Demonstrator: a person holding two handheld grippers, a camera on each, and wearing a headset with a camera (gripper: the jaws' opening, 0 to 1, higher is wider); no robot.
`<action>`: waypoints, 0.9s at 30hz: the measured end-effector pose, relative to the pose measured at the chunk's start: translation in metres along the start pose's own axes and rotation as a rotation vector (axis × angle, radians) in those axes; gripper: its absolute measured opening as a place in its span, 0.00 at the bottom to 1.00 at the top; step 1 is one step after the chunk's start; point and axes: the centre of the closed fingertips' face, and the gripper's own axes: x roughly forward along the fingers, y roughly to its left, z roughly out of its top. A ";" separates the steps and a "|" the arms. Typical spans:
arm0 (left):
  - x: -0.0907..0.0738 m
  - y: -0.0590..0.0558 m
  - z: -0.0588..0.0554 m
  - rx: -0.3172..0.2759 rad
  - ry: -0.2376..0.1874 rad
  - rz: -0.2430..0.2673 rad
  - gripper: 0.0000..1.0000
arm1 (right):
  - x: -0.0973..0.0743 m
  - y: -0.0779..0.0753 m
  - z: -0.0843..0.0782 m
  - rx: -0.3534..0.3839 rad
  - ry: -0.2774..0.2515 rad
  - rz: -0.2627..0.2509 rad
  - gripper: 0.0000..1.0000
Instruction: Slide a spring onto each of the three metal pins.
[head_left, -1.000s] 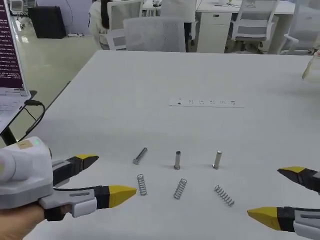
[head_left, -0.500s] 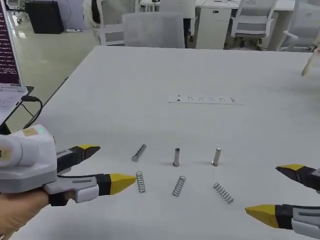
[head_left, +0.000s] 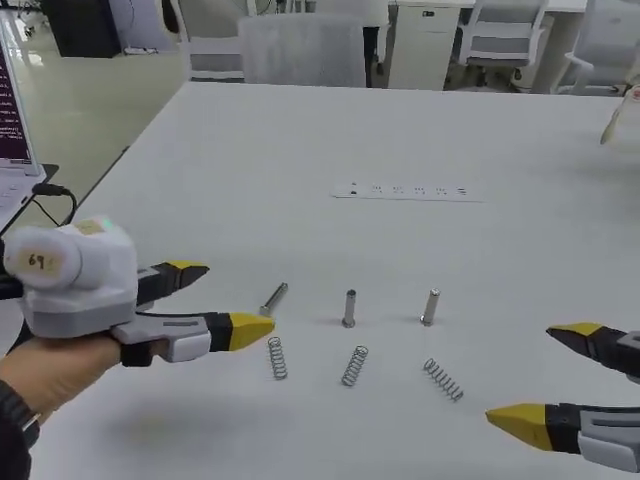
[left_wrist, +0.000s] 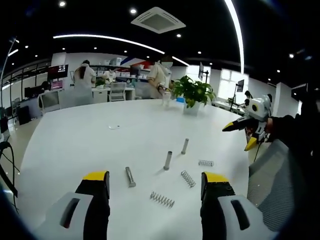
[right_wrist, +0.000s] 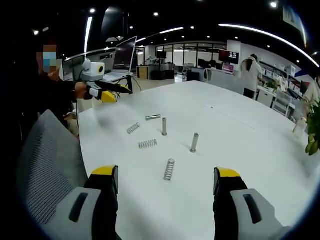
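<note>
Left hand-held gripper (head_left: 238, 296), jaws apart, near leftmost spring (head_left: 277, 358).

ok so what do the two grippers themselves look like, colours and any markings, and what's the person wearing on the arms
They match. The left gripper and the right gripper each have a light grey body, black jaws and pointed yellow tips. In the gripper views, each grey jaw base carries a dark oval slot. The person wears a dark sleeve at the wrist.

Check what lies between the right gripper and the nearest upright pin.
One loose spring, lying on the table ahead of the right gripper, short of that upright pin; the right gripper view shows it.
</note>
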 end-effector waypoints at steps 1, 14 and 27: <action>0.002 0.001 0.000 0.003 0.003 0.001 0.70 | 0.000 0.000 0.000 -0.001 0.001 0.000 0.77; 0.042 0.017 -0.008 0.051 0.077 0.019 0.65 | 0.003 0.000 0.001 0.005 0.004 0.000 0.77; 0.065 0.031 -0.025 0.058 0.135 0.036 0.60 | 0.006 0.001 -0.003 0.010 0.019 0.006 0.77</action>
